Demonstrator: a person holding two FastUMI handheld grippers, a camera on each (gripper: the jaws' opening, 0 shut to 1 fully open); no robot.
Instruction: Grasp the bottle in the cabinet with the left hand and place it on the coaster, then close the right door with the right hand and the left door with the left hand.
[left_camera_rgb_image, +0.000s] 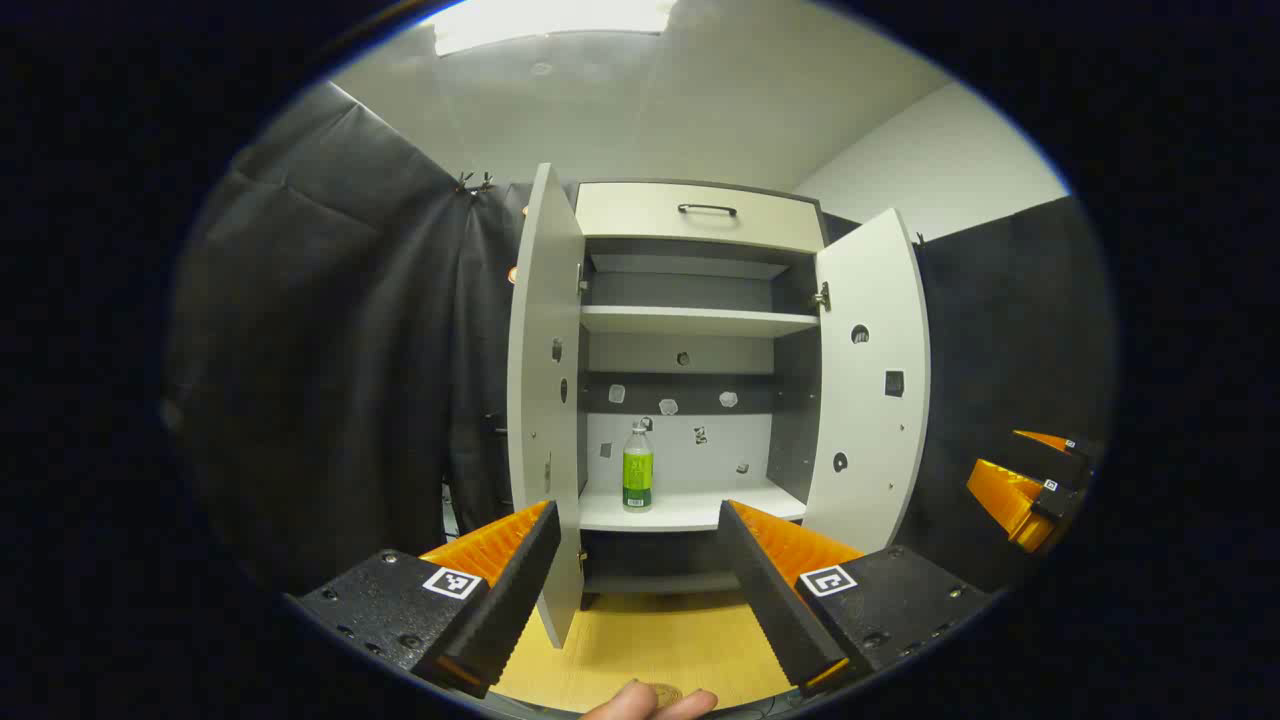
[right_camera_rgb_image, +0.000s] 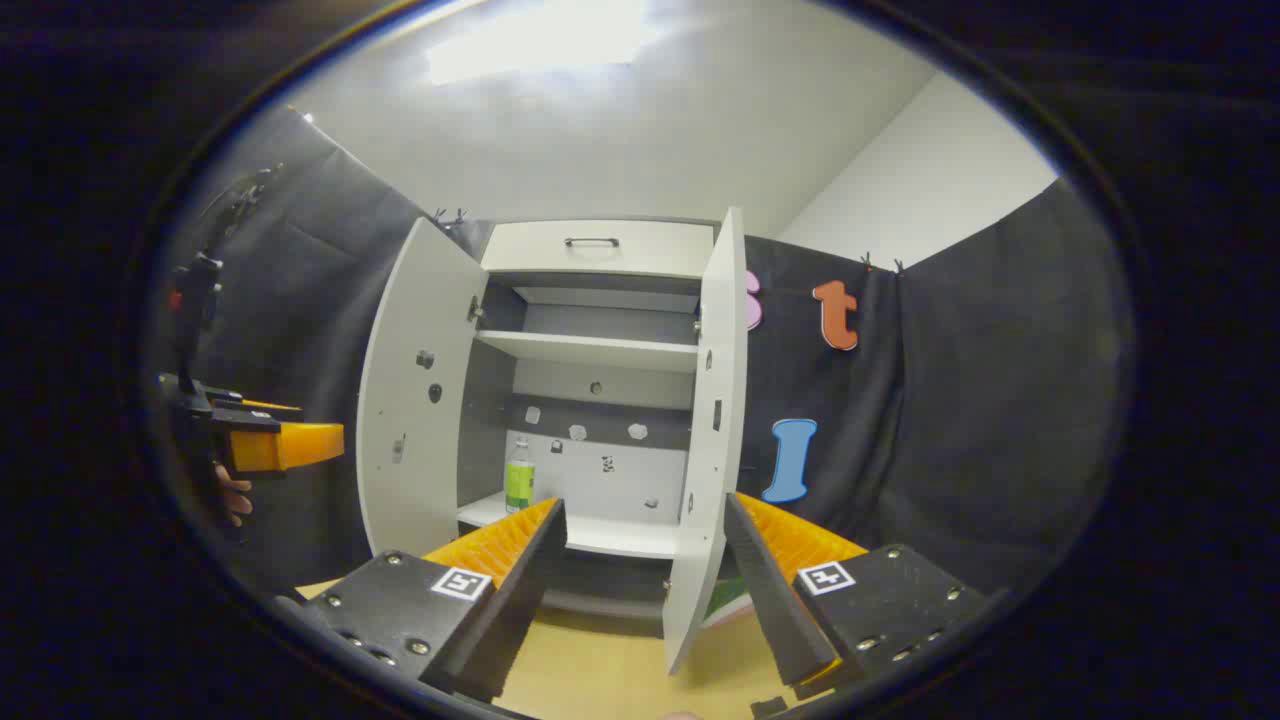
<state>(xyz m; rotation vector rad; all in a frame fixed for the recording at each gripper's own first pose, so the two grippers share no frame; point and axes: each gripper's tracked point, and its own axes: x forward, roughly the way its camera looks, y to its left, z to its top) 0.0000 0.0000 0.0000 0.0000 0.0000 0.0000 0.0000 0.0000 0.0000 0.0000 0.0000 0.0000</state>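
A clear bottle (left_camera_rgb_image: 638, 468) with a green label stands upright on the lower shelf (left_camera_rgb_image: 690, 510) of the white cabinet, towards its left side. Both doors hang open: the left door (left_camera_rgb_image: 545, 400) and the right door (left_camera_rgb_image: 870, 390). My left gripper (left_camera_rgb_image: 640, 590) is open, well short of the cabinet and roughly in line with the bottle. In the right gripper view, my right gripper (right_camera_rgb_image: 645, 590) is open too, facing the right door's edge (right_camera_rgb_image: 712, 440), with the bottle (right_camera_rgb_image: 519, 475) behind the left door (right_camera_rgb_image: 415, 400). Each view also shows the other gripper off to the side (left_camera_rgb_image: 1030, 480) (right_camera_rgb_image: 285, 445).
The cabinet stands on a light wooden table (left_camera_rgb_image: 640, 640). It has a top drawer with a dark handle (left_camera_rgb_image: 707, 209) and a bare upper shelf (left_camera_rgb_image: 695, 320). A fingertip (left_camera_rgb_image: 650, 703) and a small round thing beside it show at the bottom edge. Black cloth hangs on both sides.
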